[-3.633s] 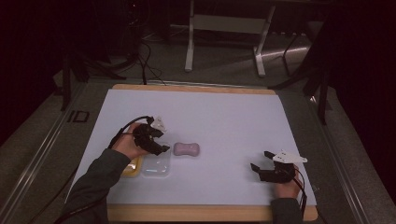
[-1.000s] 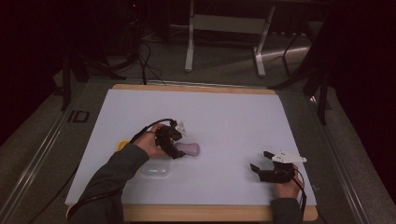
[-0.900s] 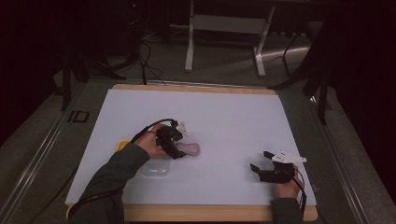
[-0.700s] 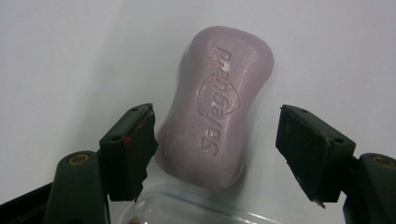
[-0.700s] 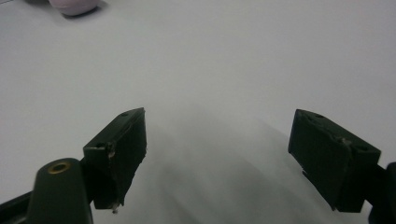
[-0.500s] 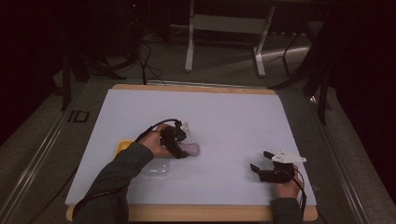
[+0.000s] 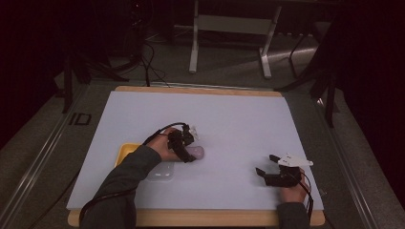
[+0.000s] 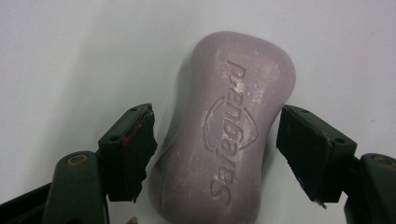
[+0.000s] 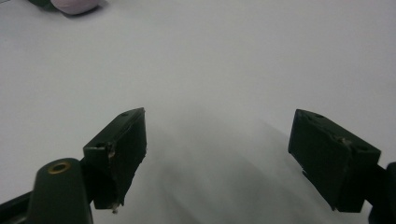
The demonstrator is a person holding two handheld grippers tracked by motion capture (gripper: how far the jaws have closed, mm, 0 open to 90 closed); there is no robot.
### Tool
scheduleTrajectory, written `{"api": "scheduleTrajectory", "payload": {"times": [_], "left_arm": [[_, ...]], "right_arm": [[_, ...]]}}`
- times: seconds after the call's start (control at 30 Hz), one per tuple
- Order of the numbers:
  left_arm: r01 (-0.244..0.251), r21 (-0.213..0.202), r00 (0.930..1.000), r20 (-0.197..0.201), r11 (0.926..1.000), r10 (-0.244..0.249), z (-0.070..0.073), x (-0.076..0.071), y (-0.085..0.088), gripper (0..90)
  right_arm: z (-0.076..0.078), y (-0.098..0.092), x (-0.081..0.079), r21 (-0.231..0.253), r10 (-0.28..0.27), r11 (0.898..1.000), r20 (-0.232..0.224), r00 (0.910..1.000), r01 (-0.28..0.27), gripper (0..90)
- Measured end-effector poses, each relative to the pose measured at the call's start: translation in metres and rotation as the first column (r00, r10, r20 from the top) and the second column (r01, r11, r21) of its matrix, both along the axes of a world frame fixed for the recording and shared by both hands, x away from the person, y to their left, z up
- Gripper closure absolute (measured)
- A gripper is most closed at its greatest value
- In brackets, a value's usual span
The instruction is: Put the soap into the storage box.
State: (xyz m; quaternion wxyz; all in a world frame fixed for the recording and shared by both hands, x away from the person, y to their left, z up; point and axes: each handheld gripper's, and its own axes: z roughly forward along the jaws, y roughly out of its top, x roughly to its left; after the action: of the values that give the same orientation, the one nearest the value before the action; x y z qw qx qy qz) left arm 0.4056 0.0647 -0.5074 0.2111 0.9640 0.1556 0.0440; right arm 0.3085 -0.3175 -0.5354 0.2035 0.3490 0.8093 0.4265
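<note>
Soap [image 8: 224, 140] sits flat on the white mat [image 7: 239, 119], a pale purple bar with its stamped brand face up, and the left gripper [image 8: 217, 149] is right down over it, one jaw on each long side. Those jaws have just been closing a touch, the bar between them, yet a thin gap shows on both sides, so the pads are not pressing: open, straddling the bar, nothing gripped. From above, the left gripper [image 7: 184, 145] covers most of the soap [image 7: 197, 152], with only its pale end peeking out near the middle of the mat. Just behind the left hand [image 7: 165, 148] lies a yellow dish [image 7: 126, 151], and a clear lid [image 7: 160, 172] beside the sleeve. Over at the near right corner, the right gripper [image 7: 267, 164] rests low on the mat, jaws spread wide with bare mat between them, well apart from the soap.
</note>
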Motion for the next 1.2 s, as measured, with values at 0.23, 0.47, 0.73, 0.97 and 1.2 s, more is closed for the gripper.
{"api": "scheduleTrajectory", "payload": {"times": [0.23,0.47,0.73,0.97,1.2], "left_arm": [[-0.03,0.032,0.9992,-0.024,0.999,0.031,0.0,0.001,-0.003,40.6],[-0.025,0.051,0.9991,-0.033,0.9984,0.027,0.001,0.001,-0.007,45.9],[-0.013,0.092,0.9986,-0.05,0.9957,0.018,0.004,0.004,-0.011,46.8],[-0.02,0.126,0.9985,-0.048,0.9918,0.026,0.005,0.003,-0.016,47.9],[-0.015,0.139,0.9988,-0.044,0.9902,0.021,0.007,0.0,-0.018,48.7]], "right_arm": [[0.0,0.0,0.0,-0.001,0.0,1.0,0.0,1.0,0.0,18.9],[0.0,0.0,0.0,-0.002,0.0,1.0,-0.001,1.0,0.0,18.9],[0.0,0.0,0.0,-0.003,0.001,1.0,-0.001,1.0,-0.001,18.9],[0.0,0.0,0.0,-0.004,0.002,1.0,-0.002,1.0,-0.002,18.9],[0.0,0.0,0.0,-0.004,0.002,1.0,-0.002,1.0,-0.002,18.9]]}}
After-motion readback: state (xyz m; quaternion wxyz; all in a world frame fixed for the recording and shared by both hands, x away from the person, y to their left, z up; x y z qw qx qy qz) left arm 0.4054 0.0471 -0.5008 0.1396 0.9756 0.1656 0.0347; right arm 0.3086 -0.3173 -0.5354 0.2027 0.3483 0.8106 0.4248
